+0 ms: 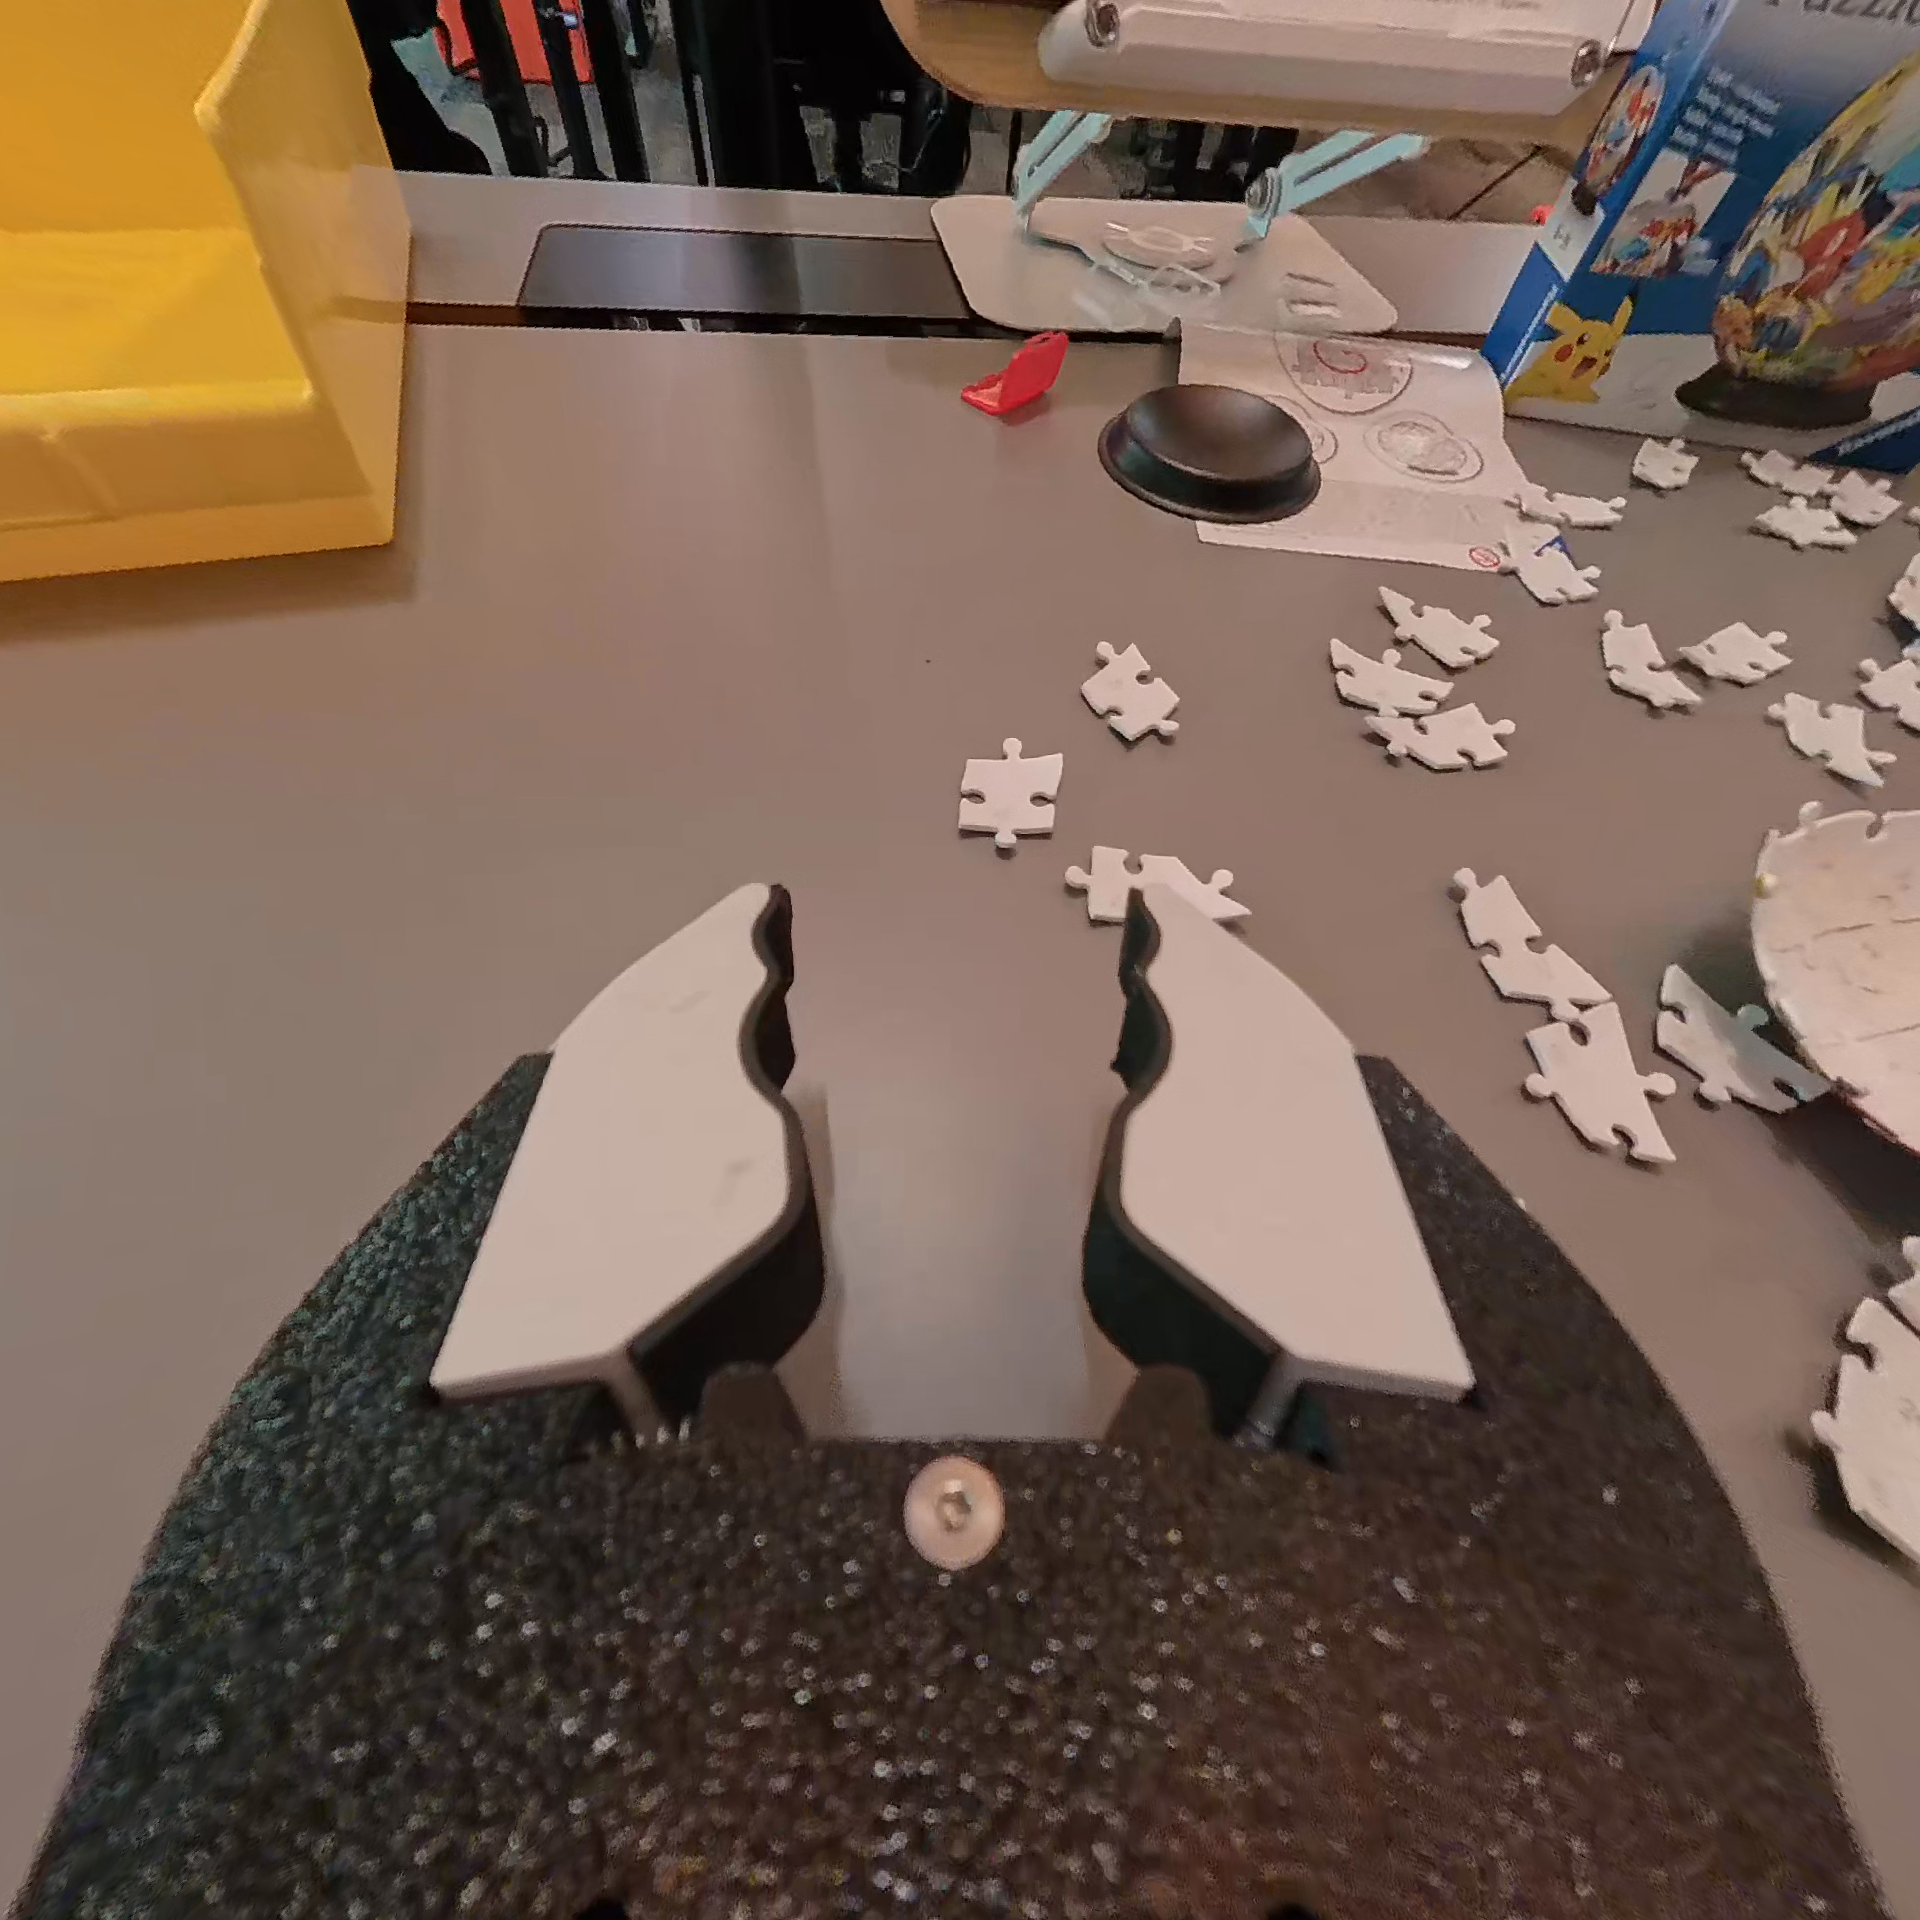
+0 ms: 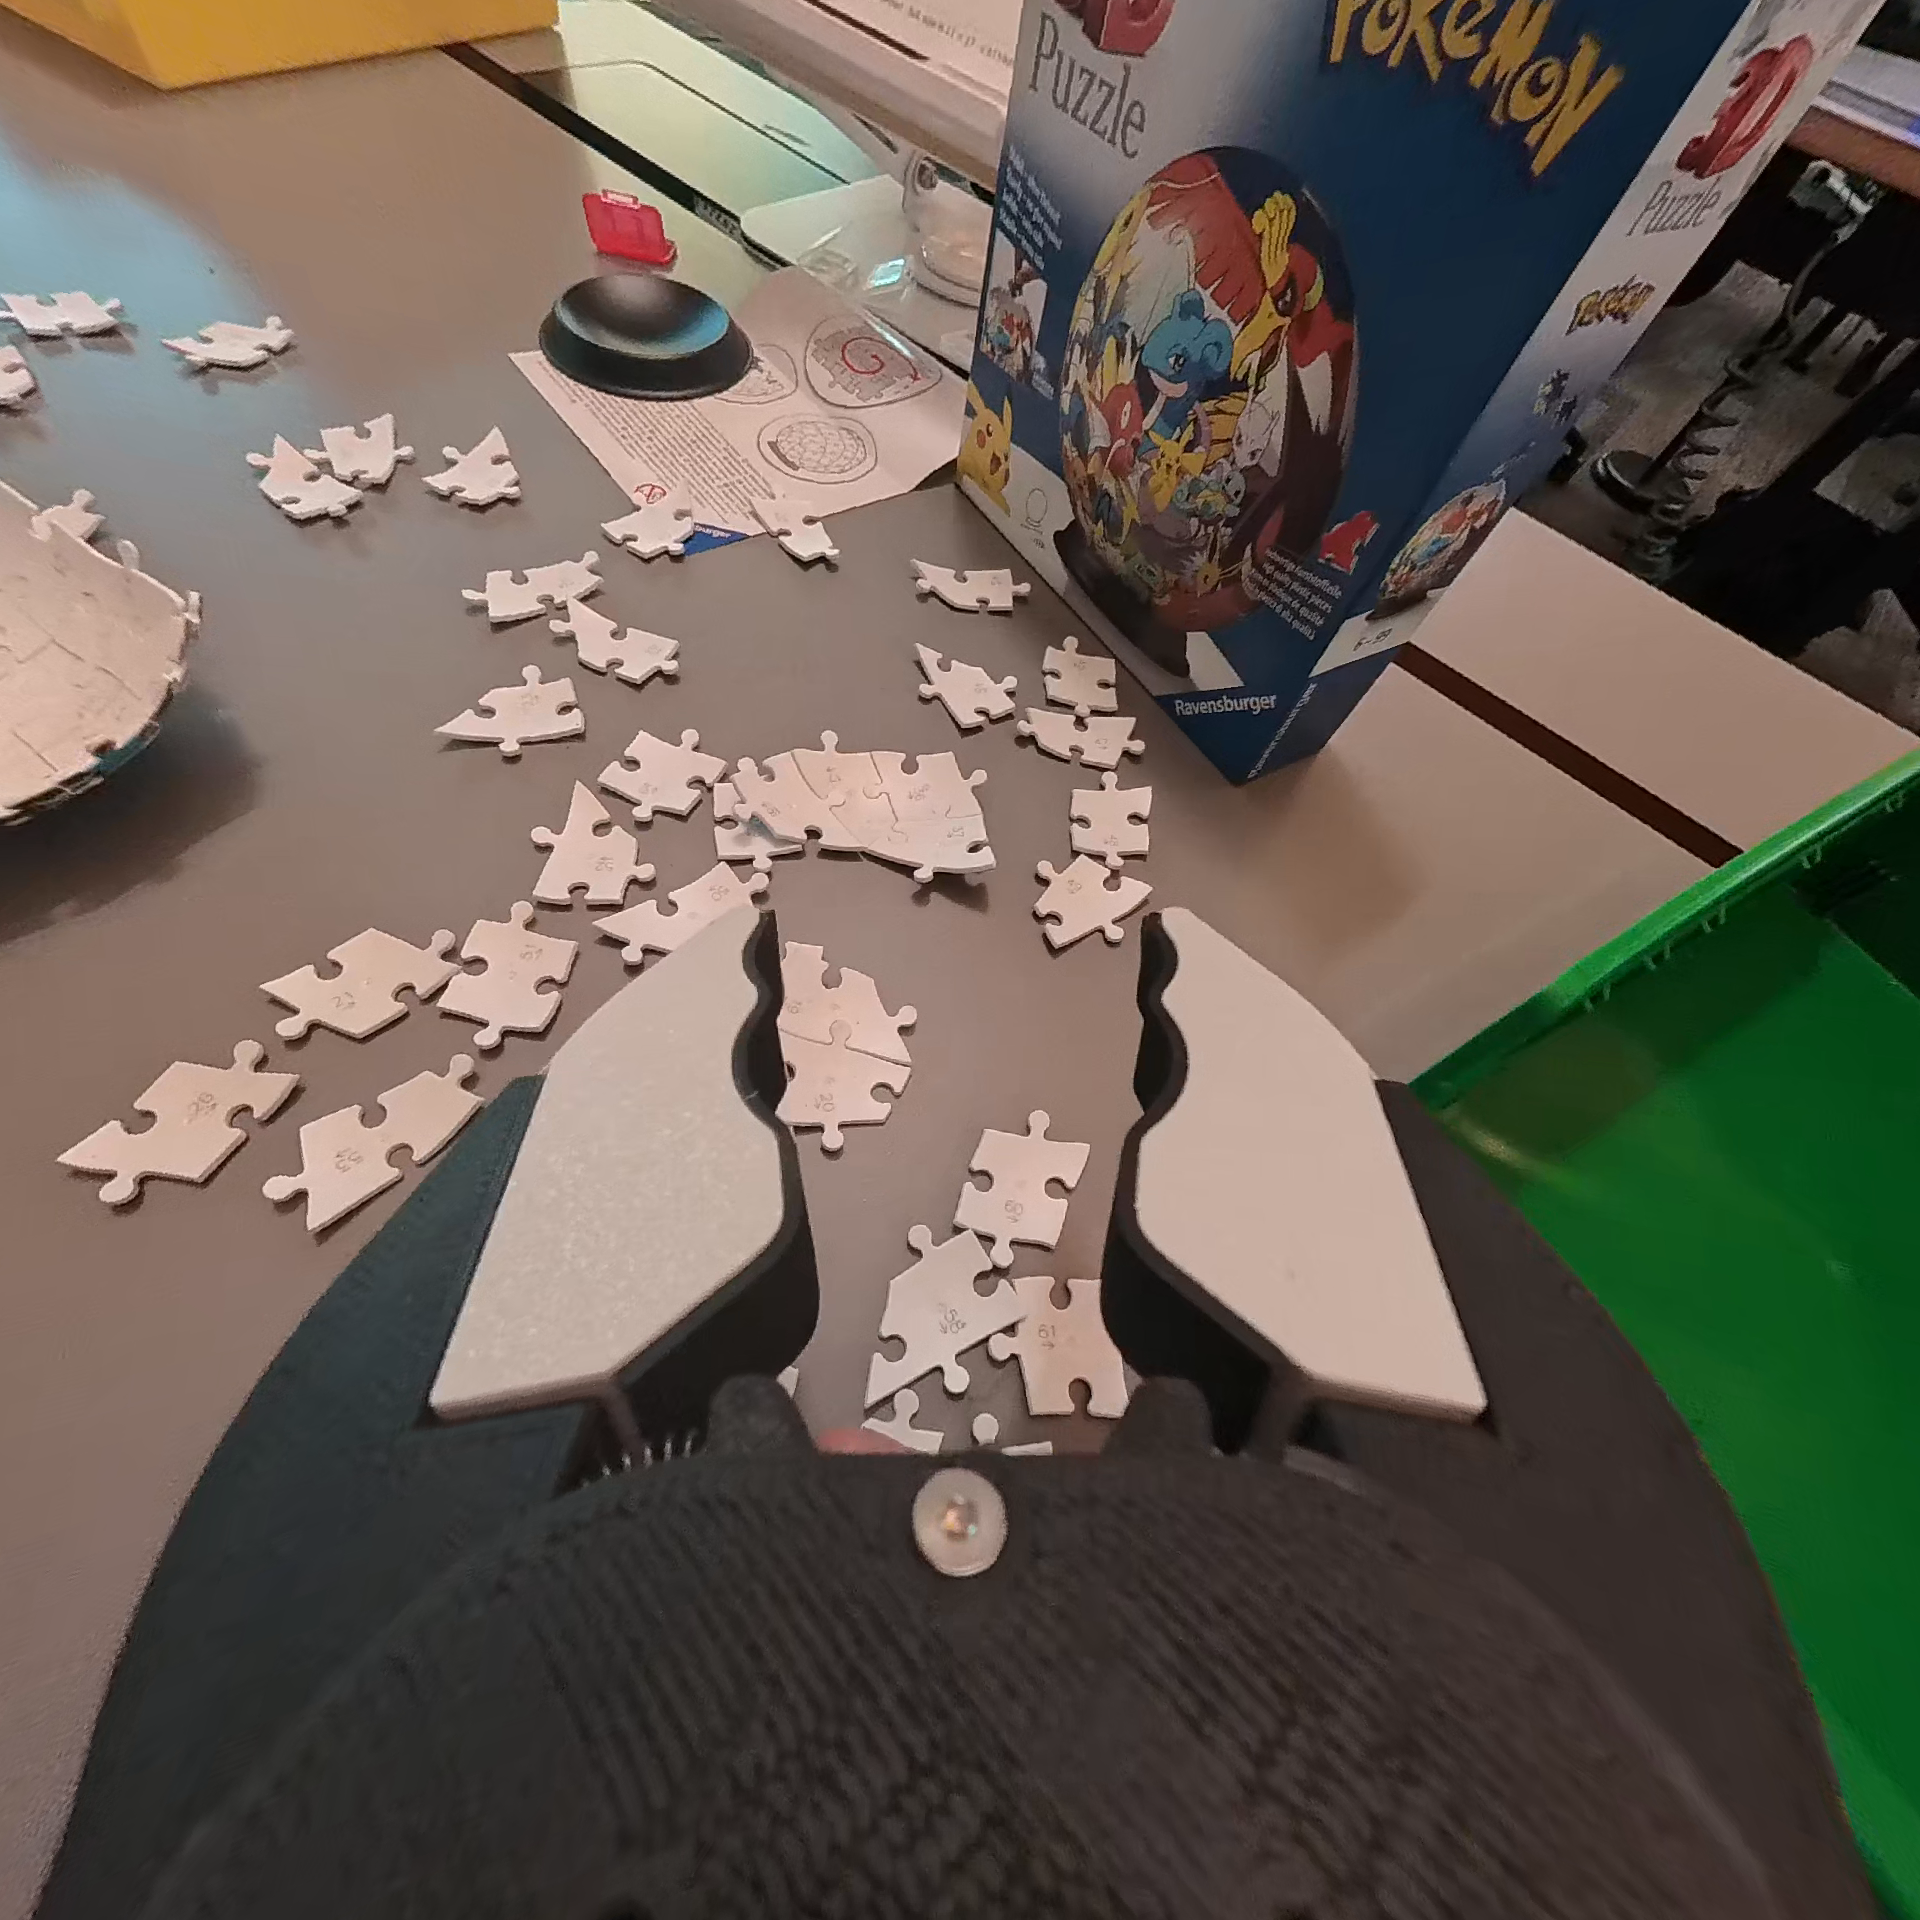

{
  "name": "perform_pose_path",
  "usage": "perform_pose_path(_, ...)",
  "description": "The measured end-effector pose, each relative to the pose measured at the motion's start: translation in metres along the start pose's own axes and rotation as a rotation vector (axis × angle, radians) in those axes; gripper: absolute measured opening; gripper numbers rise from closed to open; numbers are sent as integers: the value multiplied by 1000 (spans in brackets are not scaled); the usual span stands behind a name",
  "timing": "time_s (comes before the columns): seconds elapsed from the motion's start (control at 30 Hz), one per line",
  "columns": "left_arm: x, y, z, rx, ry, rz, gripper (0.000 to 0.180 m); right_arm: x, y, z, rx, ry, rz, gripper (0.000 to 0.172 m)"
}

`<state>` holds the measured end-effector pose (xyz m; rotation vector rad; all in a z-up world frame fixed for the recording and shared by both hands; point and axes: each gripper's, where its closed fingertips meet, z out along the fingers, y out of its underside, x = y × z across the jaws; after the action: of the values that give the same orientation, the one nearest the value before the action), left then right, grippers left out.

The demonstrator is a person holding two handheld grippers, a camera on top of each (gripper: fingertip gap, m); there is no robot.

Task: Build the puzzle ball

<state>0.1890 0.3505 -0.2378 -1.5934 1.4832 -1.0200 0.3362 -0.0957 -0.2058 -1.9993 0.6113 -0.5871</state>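
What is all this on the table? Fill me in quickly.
A person holds two grippers over a grey table strewn with white puzzle pieces, face down. The left gripper is open and empty above bare table, beside a joined pair of pieces. The right gripper is open and empty too, above loose pieces. A partly built curved puzzle shell, a puzzle box, a yellow bin and a green bin stand around.

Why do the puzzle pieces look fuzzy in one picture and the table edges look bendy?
Left wrist view: the white puzzle pieces look soft and slightly blurred. Right wrist view: pieces are sharper, the wide lens tilts the puzzle box, and pale glare lies on the grey table.
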Motion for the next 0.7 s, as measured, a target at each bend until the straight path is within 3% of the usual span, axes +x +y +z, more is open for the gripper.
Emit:
perform_pose_path(0.33, 12, 6, 5, -49, -6, 128, 58, 6, 5, -5, -24, 17, 5, 67)
perform_pose_path(0.7, 29, 10, 5, -75, 42, 162, 58, 7, 9, -8, -50, 20, -4, 67)
